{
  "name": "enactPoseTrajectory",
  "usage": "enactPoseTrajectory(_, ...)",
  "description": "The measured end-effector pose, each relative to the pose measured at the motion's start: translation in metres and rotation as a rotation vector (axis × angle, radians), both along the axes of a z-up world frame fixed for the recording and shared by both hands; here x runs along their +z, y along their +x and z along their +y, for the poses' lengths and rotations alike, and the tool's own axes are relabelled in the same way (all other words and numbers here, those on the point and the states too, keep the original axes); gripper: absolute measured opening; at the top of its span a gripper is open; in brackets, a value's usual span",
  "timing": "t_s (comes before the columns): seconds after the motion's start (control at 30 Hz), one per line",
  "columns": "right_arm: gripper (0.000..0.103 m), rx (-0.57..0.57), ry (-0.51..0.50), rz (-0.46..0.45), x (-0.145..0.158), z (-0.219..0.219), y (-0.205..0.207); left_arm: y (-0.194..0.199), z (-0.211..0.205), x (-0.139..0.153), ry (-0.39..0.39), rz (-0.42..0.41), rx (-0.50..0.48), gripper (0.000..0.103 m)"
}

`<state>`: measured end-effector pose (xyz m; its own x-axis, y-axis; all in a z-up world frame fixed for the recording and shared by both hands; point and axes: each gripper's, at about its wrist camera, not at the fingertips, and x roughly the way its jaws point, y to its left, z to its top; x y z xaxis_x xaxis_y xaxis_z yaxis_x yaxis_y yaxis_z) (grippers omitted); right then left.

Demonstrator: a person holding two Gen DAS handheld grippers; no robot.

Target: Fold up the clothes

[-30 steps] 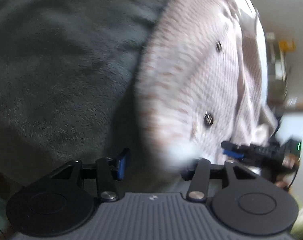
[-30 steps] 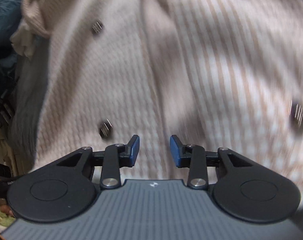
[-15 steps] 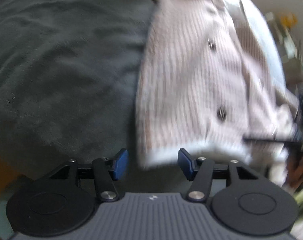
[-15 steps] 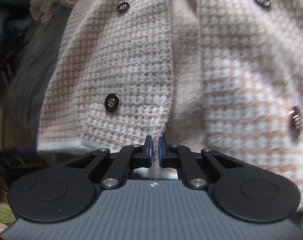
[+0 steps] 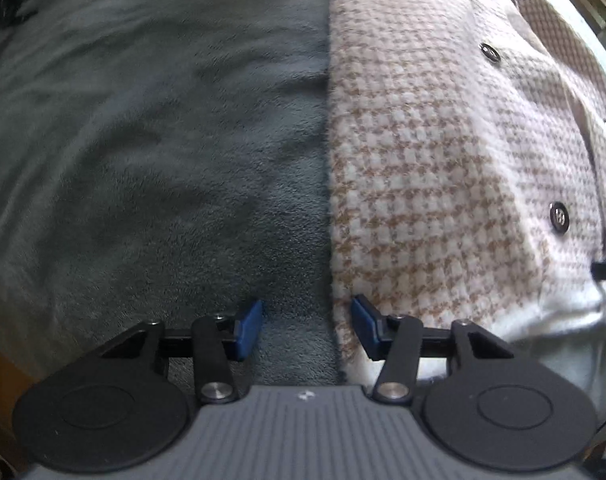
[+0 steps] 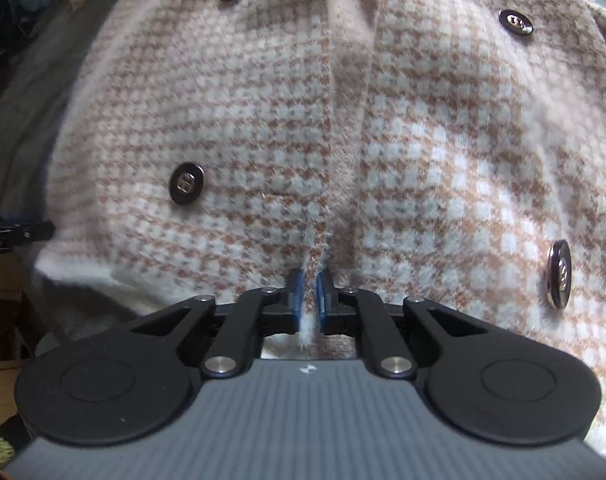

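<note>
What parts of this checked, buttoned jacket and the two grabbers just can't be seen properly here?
- Jacket hem, right wrist view: hidden behind the right gripper, which pinches the front edge.
- Jacket's collar and sleeves: cut off by the frame in both views.
- Left wrist view: lower side edge under the open left gripper; contact unclear.
- Right gripper: only a dark sliver at that view's right edge.
- Grey blanket: its far end is dark clutter.

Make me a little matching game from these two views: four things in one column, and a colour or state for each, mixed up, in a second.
Things:
1. left gripper
2. right gripper
3. blanket
4. buttons

States:
A. dark and shiny
B. jaws apart, nothing pinched
C. grey and fuzzy
D. shut on the cardigan's front edge

Pairs: 1-B, 2-D, 3-C, 4-A
</note>
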<state>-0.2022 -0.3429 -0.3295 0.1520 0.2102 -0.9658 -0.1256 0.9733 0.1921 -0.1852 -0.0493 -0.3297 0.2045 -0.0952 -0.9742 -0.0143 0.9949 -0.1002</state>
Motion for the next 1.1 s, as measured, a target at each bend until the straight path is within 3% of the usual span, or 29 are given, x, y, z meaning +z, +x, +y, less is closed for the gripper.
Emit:
enactPoseTrajectory(0.1, 0.02, 0.0, -0.021, 0.01, 0.014, -0.001, 0.001, -0.001, 0.002, 0.015, 0.063, -0.012, -0.025, 0.049)
enactPoseTrajectory(0.2, 0.021, -0.012, -0.084, -0.09, 0.052, -0.006, -0.005, 0.002, 0.007, 0.038, 0.1, -0.077, -0.045, 0.049)
enactPoseTrajectory(0.33, 0.022, -0.027, 0.102, -0.22, 0.088, -0.007, 0.014, 0.026, -0.007, 0.05, 0.032, -0.198, -0.107, 0.053)
enactPoseTrajectory(0.47, 0.022, 0.165, 0.214, -0.34, 0.067, 0.054, 0.059, 0.063, -0.038, 0.031, -0.009, -0.262, -0.214, 0.052)
enactPoseTrajectory(0.57, 0.02, 0.322, 0.125, -0.368, 0.033, 0.096, 0.08, 0.074, -0.051, 0.002, 0.065, -0.233, -0.262, 0.054)
enactPoseTrajectory(0.67, 0.018, 0.377, -0.049, -0.259, -0.007, 0.087, 0.074, 0.072, -0.046, 0.001, 0.047, -0.242, -0.29, 0.055)
enactPoseTrajectory(0.7, 0.018, 0.365, -0.032, -0.259, -0.001, 0.075, 0.069, 0.074, -0.046, 0.005, 0.043, -0.245, -0.305, 0.055)
enactPoseTrajectory(0.77, 0.016, 0.355, -0.105, -0.21, 0.017, 0.068, 0.072, 0.081, -0.045, 0.01, 0.024, -0.266, -0.326, 0.054)
enactPoseTrajectory(0.9, 0.017, 0.305, -0.087, -0.372, 0.058, 0.075, 0.105, 0.105, -0.048, 0.02, -0.033, -0.352, -0.353, 0.055)
enactPoseTrajectory(0.97, 0.018, 0.359, -0.107, -0.448, 0.053, 0.089, 0.129, 0.118, -0.058, 0.019, -0.025, -0.355, -0.386, 0.055)
enactPoseTrajectory(1.0, 0.018, 0.391, -0.138, -0.443, 0.042, 0.092, 0.138, 0.124, -0.062, 0.015, -0.002, -0.343, -0.409, 0.056)
enactPoseTrajectory(1.1, 0.017, 0.394, -0.229, -0.34, 0.008, 0.066, 0.15, 0.129, -0.06, 0.001, 0.015, -0.315, -0.472, 0.059)
